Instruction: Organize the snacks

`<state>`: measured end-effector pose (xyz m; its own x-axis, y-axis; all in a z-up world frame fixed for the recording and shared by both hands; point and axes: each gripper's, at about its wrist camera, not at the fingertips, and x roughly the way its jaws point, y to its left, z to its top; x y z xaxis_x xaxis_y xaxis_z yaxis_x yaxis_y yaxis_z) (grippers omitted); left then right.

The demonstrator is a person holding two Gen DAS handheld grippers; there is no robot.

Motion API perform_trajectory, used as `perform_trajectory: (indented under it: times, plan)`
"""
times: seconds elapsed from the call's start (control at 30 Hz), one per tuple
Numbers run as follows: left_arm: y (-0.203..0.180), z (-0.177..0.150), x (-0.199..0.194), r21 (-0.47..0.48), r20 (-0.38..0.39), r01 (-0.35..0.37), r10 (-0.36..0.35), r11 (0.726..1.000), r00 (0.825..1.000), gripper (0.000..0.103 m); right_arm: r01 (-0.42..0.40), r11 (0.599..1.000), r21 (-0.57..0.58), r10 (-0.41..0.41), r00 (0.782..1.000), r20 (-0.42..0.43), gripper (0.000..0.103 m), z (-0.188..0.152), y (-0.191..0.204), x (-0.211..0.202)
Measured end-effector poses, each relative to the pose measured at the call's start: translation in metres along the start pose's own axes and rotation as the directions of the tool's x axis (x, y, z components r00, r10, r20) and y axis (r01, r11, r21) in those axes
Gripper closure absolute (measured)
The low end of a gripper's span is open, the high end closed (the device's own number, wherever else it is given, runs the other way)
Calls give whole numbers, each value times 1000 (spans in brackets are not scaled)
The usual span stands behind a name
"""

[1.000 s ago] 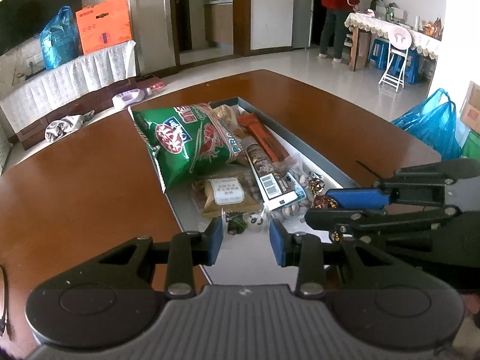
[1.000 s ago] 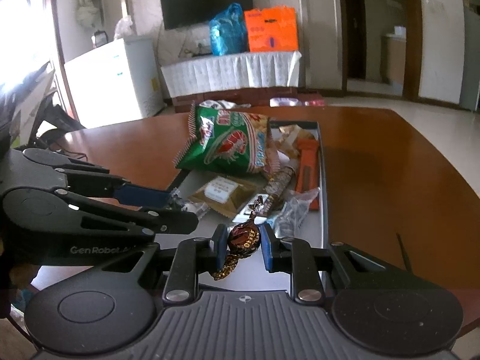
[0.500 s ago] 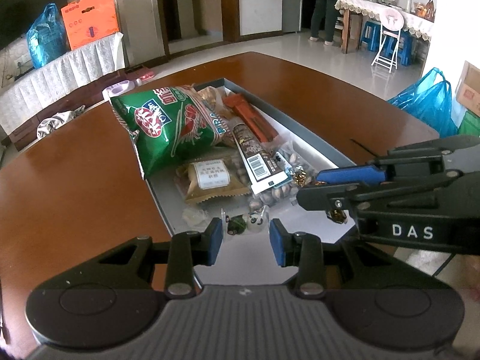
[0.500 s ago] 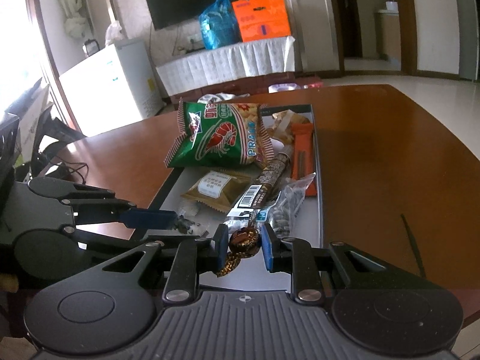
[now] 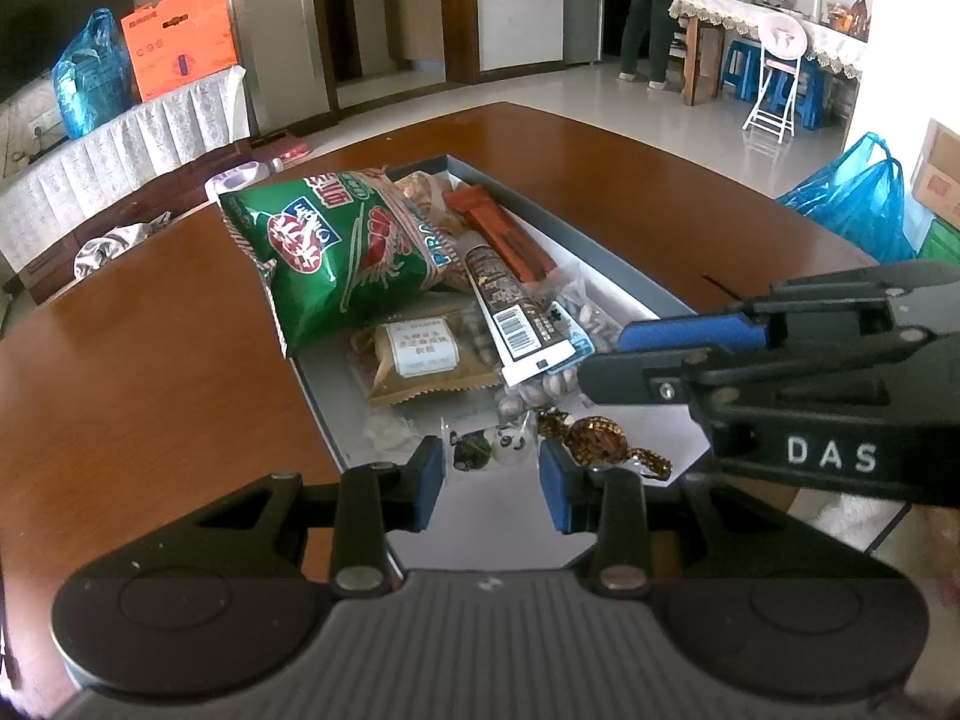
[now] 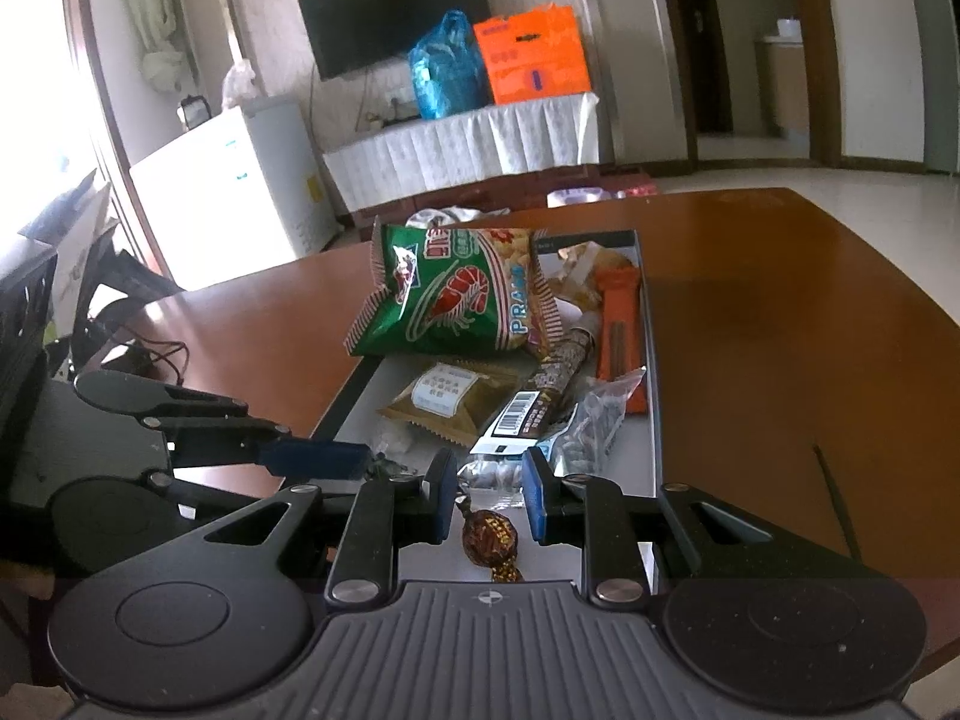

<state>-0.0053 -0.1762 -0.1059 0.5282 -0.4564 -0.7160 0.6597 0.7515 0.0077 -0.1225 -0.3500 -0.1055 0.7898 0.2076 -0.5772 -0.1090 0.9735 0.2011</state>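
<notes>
While the small brown-and-gold foil-wrapped candy [image 6: 489, 535] lay released in the long grey tray [image 6: 653, 396], low in the frame, the right gripper [image 6: 483, 495] stood open around it; lifting straight avoids dragging it.

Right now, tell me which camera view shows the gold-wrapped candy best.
The left wrist view: the gold-wrapped candy lies in full sight on the tray floor, both twisted ends visible. In the right wrist view it sits low between the right gripper's fingers, its lower end cut off.
</notes>
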Motion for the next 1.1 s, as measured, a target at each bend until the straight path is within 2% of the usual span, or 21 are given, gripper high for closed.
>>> perform_trajectory:
  times: [0.17,0.23,0.3,0.33,0.4,0.47,0.63,0.87,1.1]
  plan:
    - [-1,-2,-3,4,7,-14,14,1000,1000,67,-3,1000,16,3,1000,29,74,1,-1,-2]
    - [-1,-2,-2,3,2,-28,28,1000,1000,56,-1,1000,28,-1,999,43,66,1,-1,-4]
    - [0,-3,-1,-5,-2,-40,40,999,999,40,3,999,51,-7,997,71,48,1,-3,-7]
    - [0,-2,-2,-9,7,-36,36,999,999,38,5,998,66,-11,996,89,44,2,-4,-9]
    - [1,-1,-6,-19,34,-36,37,999,999,26,13,995,95,-24,993,119,30,2,-7,-12]
    - [1,-1,-12,-23,64,-40,41,999,997,20,14,992,125,-31,990,136,25,2,-9,-13]
    - [4,-5,-27,-24,113,-46,49,999,992,18,58,989,138,-77,988,136,21,1,-6,-13]
    - [11,-19,-51,-80,83,-105,111,991,990,18,106,986,127,-123,983,134,5,-9,7,-27]
    - [12,-43,-79,-133,49,-152,160,979,986,18,103,988,115,-113,989,90,1,-22,18,-42]
